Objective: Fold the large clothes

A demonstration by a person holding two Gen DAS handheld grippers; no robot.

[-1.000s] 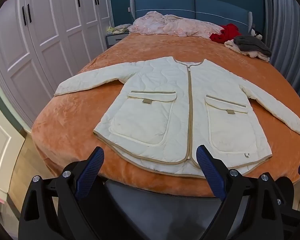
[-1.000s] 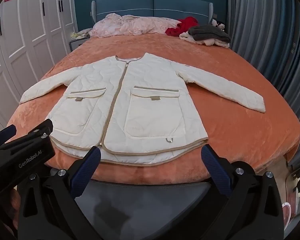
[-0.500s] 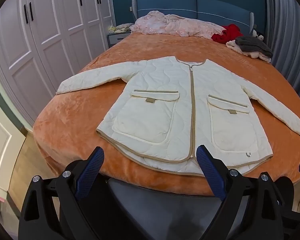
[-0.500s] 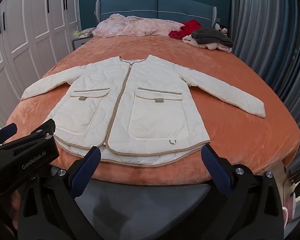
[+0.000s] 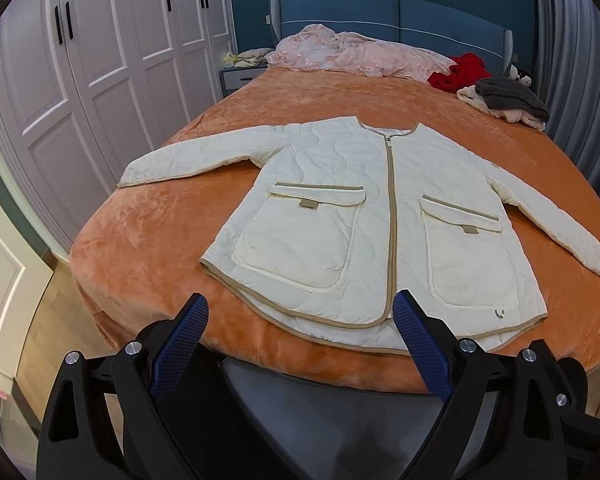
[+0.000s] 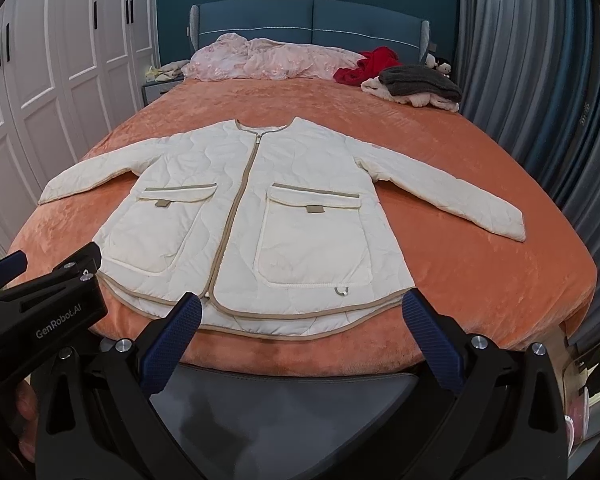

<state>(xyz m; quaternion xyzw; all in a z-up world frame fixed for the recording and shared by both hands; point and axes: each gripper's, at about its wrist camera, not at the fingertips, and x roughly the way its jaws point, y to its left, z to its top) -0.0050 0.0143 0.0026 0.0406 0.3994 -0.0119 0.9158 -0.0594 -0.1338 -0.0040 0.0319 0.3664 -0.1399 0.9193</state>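
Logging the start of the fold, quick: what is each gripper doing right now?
Left gripper: open, holding nothing, short of the cream jacket.
Right gripper: open, holding nothing, also short of the jacket's hem.

I stand at the foot of a wide bed [image 5: 148, 236] spread with an orange plush cover, its padded blue headboard [image 5: 396, 20] set against a dark teal wall [image 6: 172, 8]. To my left runs a row of white panelled wardrobe doors [image 5: 112, 72] with black handles and red paper cut-outs near the top, a small nightstand [image 5: 236, 78] beside them, and pale wood floor [image 5: 48, 320] below. To my right hang grey-blue pleated curtains [image 6: 528, 80], and the light is even and soft.
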